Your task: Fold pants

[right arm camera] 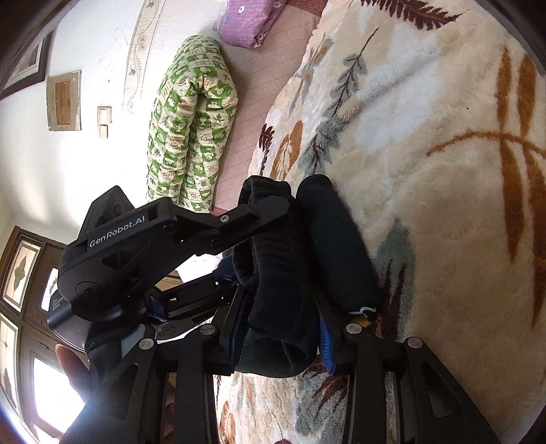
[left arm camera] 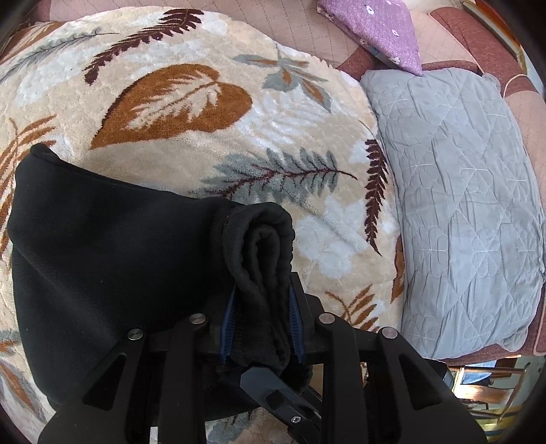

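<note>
Pants [left arm camera: 112, 252], black and bunched, fill the space between the fingers of both grippers. Seen from the left wrist, the left gripper [left arm camera: 261, 317] is clamped on a rolled, thick edge of the fabric: the roll stands up past the fingertips, with a blue finger pad [left arm camera: 229, 317] pressed against each side of it. The rest of the cloth spreads away to the left of these fingers and lies on a cream blanket [left arm camera: 191, 112] patterned with brown and grey leaves. Off to the right of the fingers, beside the blanket, lies a grey quilted pillow [left arm camera: 460, 205], and beyond that a purple flowered cushion [left arm camera: 378, 27].

From the right wrist, the right gripper [right arm camera: 279, 331] is likewise closed on a thick fold of the same black fabric [right arm camera: 273, 273], blue pads squeezing it from both sides. The other gripper [right arm camera: 163, 239] reaches in from the left and meets the cloth just ahead of these fingers. Further ahead and to the left lies a green and cream folded quilt [right arm camera: 191, 123].
</note>
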`<state>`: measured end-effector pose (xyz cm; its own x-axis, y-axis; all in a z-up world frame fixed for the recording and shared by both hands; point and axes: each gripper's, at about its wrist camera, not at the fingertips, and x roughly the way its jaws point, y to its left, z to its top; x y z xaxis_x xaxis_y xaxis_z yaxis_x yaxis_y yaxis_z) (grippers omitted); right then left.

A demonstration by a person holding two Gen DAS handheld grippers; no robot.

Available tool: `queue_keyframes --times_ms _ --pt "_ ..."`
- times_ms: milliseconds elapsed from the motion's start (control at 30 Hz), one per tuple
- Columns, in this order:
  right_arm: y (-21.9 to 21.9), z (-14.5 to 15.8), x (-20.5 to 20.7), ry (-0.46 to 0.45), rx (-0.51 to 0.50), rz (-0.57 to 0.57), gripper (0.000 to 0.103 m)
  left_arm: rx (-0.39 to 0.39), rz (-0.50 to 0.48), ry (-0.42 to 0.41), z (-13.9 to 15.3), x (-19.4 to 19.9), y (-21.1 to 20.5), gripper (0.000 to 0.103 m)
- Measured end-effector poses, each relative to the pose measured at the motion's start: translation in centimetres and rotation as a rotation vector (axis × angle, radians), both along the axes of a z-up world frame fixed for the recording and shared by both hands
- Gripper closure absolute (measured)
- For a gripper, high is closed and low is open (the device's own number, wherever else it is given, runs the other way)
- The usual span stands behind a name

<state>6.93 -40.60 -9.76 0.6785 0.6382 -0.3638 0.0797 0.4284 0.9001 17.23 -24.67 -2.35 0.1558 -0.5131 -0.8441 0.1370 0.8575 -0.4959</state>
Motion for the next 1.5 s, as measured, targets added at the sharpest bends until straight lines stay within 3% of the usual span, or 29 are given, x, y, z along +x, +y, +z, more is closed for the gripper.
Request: queue_keyframes --times_ms 333,500,633,767,1000,1100,1333,1500 --pt "0.0 1.0 -0.8 0.026 -0.022 -0.026 0.052 -0.070 0.009 -0.028 2.2 -0.3 1.4 0.077" --pt "0.0 1.3 -1.0 0.044 -0.030 -0.049 0.051 -0.129 0.017 -0.076 4.1 -0.6 2.4 0.077" --pt "0.1 1.5 -0.9 0.064 -0.041 -0.059 0.051 -0.129 0.018 -0.123 6.2 -0.9 4.3 0.077" --pt "0.0 2.2 -0.9 0.081 -0.045 -0.068 0.051 -0.081 0.060 -0.167 7.2 -1.2 8.6 0.072" --pt "-1.6 6.2 -2.3 0.003 -0.094 -0.106 0.046 -0.017 0.135 -0.138 5.2 -2.1 16.4 0.072" --pt "-2.1 7.5 -2.6 0.009 -0.163 -0.121 0.046 -0.036 0.143 -0.086 3.3 -2.8 18.3 0.072" --pt "-1.5 8.5 -1.6 0.035 -0.304 -0.074 0.041 -0.111 0.126 0.037 -0.6 -4.6 18.2 0.072" --pt "-0.7 8.6 0.7 0.066 -0.379 -0.028 0.040 -0.084 0.107 0.026 -1.0 -4.9 17.5 0.072"
